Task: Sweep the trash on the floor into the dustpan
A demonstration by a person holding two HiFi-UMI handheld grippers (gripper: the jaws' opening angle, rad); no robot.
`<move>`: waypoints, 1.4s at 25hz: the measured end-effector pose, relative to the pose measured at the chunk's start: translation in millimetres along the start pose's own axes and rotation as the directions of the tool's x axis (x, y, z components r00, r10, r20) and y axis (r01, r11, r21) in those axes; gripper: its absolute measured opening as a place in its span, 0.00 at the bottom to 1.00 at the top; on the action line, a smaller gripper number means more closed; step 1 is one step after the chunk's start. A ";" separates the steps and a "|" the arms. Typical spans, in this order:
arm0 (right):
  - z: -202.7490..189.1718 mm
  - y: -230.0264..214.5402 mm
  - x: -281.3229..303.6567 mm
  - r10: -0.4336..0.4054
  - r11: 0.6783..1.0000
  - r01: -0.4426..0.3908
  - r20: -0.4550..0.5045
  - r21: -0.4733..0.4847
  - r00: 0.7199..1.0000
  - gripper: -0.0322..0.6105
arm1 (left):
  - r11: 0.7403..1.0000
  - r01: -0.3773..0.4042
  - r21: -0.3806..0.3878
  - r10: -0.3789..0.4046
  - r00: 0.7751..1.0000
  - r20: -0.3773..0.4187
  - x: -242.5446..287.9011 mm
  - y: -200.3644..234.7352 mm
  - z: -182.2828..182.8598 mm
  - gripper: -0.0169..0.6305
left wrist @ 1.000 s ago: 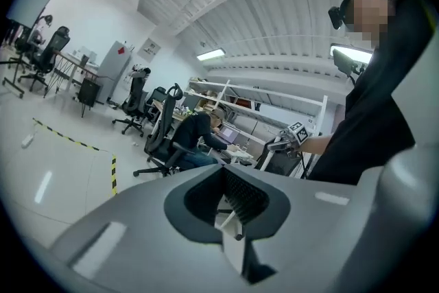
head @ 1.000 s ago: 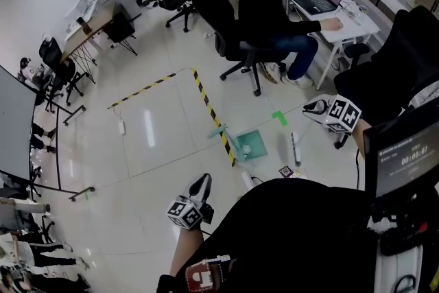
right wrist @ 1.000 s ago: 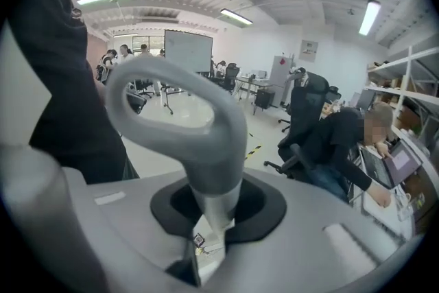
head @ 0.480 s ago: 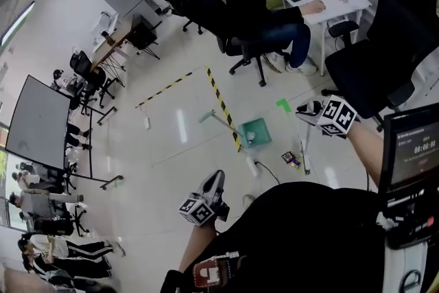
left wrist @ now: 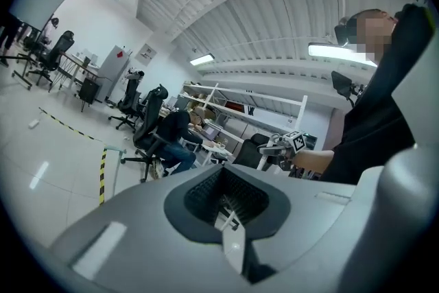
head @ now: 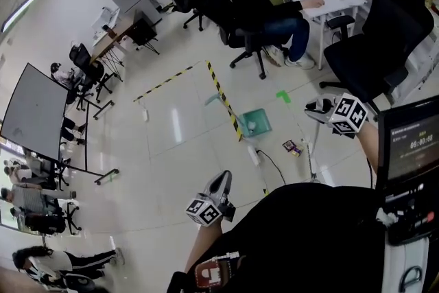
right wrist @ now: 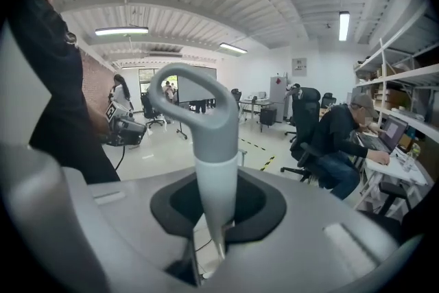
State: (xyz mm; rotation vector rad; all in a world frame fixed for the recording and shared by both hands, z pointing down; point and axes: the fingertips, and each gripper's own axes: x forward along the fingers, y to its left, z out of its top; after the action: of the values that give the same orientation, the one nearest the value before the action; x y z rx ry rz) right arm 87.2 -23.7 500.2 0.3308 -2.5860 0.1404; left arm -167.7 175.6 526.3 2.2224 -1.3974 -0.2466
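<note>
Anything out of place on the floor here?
A small colourful wrapper lies loose on the pale tiled floor, just right of the green plastic dustpan, not in it. A white oblong block with a black cable also lies near the dustpan. Nothing looks spilled or broken.

That small dark bit of trash [head: 291, 146] on the pale floor [head: 192, 147] is way too tiny to identify. Same goes for the white speck [head: 251, 125] inside the green plastic dustpan [head: 261, 118]. The long grey-white broom handle [head: 313, 151] loses its lower end behind the person's black top [head: 309, 230], so the bristles can't be seen.
</note>
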 end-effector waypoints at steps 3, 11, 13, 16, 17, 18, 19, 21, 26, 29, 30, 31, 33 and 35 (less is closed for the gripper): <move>-6.2 45.8 5.6 -0.060 0.998 0.061 -0.039 0.013 0.997 0.12 | 0.999 0.047 0.003 -0.047 0.998 -0.043 -58.8 9.8 -24.8 0.02; -33.2 89.5 12.3 -0.076 0.994 0.082 -0.087 0.065 0.993 0.12 | 1.000 -0.018 0.026 0.020 0.998 -0.064 -117.4 33.1 -37.3 0.02; -30.1 96.9 15.0 -0.055 0.996 0.060 -0.071 0.067 0.996 0.12 | 0.998 -0.043 0.043 0.044 0.998 -0.032 -117.4 28.8 -29.5 0.02; -23.4 106.9 18.4 -0.012 0.999 0.015 -0.049 0.052 0.999 0.12 | 0.997 -0.062 0.039 0.061 0.998 0.018 -113.0 15.1 -18.9 0.02; -20.1 107.9 17.8 -0.001 0.999 0.003 -0.039 0.043 0.999 0.12 | 0.997 -0.062 0.037 0.061 0.998 0.023 -109.3 10.5 -17.5 0.02; -17.0 107.2 16.4 0.006 0.999 -0.005 -0.027 0.037 1.000 0.12 | 0.997 -0.063 0.039 0.062 0.998 0.023 -105.0 6.4 -17.0 0.02; -14.9 105.7 14.7 0.010 0.999 -0.010 -0.016 0.035 1.000 0.12 | 0.997 -0.065 0.040 0.064 0.998 0.024 -101.3 2.7 -16.8 0.02; -15.2 103.5 12.0 0.017 0.999 -0.017 -0.003 0.035 1.000 0.12 | 0.997 -0.069 0.039 0.068 0.997 0.033 -97.9 -3.3 -17.2 0.02; -19.7 99.7 11.8 0.013 1.000 -0.013 -0.003 0.021 1.000 0.12 | 0.996 -0.085 0.037 0.084 0.996 0.036 -100.0 1.0 -21.2 0.02; -22.0 95.7 11.2 -0.002 1.000 0.002 -0.011 0.014 1.000 0.12 | 0.996 -0.084 0.032 0.082 0.996 0.035 -98.7 3.4 -22.8 0.02; -24.3 95.1 12.2 -0.007 1.000 0.007 -0.015 0.012 1.000 0.12 | 0.996 -0.081 0.032 0.080 0.996 0.036 -98.5 4.8 -23.9 0.02; -27.2 94.6 14.2 -0.013 1.000 0.013 -0.020 0.011 1.000 0.12 | 0.996 -0.078 0.033 0.077 0.996 0.037 -98.5 7.3 -25.6 0.02; -32.5 93.1 20.0 -0.024 1.000 0.025 -0.024 0.009 0.999 0.12 | 0.997 -0.072 0.036 0.071 0.997 0.041 -98.7 14.3 -28.8 0.02; -32.4 89.9 24.0 -0.034 0.999 0.034 -0.022 0.006 0.999 0.12 | 0.997 -0.068 0.038 0.067 0.997 0.046 -99.0 19.1 -27.6 0.02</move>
State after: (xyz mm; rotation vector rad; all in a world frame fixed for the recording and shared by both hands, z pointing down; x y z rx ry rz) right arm 59.6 63.4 537.1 0.3729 -2.5572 0.1402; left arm -216.9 265.1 548.8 2.2092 -1.5106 -0.2486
